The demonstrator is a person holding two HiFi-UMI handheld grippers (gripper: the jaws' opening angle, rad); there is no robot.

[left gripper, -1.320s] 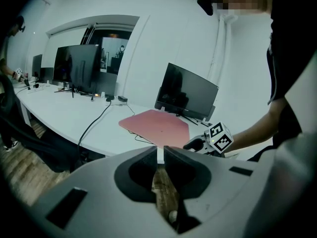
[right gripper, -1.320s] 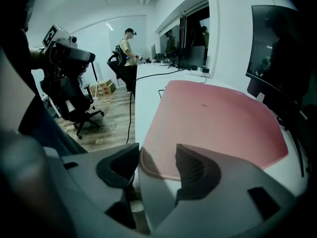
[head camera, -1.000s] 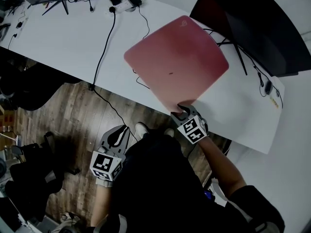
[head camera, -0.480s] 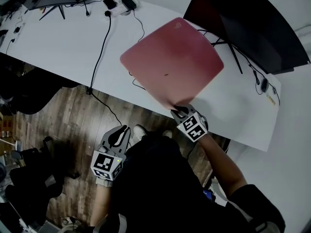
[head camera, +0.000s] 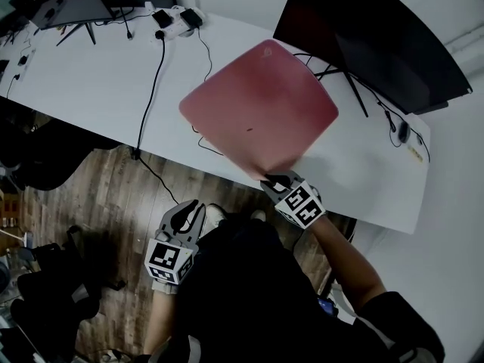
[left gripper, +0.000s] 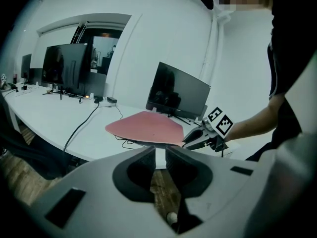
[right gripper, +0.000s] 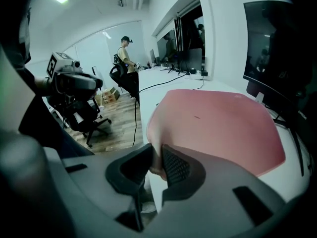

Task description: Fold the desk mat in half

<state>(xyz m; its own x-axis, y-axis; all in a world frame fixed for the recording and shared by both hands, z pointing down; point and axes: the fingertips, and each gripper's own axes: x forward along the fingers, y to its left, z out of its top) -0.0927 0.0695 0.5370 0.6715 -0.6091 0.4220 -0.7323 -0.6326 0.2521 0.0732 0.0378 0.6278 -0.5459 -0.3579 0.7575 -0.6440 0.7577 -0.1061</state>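
A pink desk mat point(head camera: 257, 104) lies askew on the white desk point(head camera: 91, 74), one corner hanging over the near edge. My right gripper point(head camera: 276, 180) is shut on that near corner. Its jaws have just been closing, and the mat's edge is pinched between the pads point(right gripper: 173, 165) and raised a little off the desk. The mat point(right gripper: 223, 128) spreads away beyond the right gripper point(right gripper: 157, 157). My left gripper point(head camera: 189, 210) hangs below the desk edge over the wood floor. Its jaws have just been opening to a narrow gap, with nothing in the left gripper point(left gripper: 159, 157).
A large dark monitor point(head camera: 370, 36) stands behind the mat, its stand legs touching the mat's far side. A black cable point(head camera: 151, 89) runs from a power strip point(head camera: 174, 21) over the desk edge to the floor. A mouse point(head camera: 403, 132) lies far right. A person point(right gripper: 124, 53) stands across the room.
The right gripper's jaws closed on the mat's near corner and rose a little, lifting that corner. The left gripper stayed beside the person's leg.
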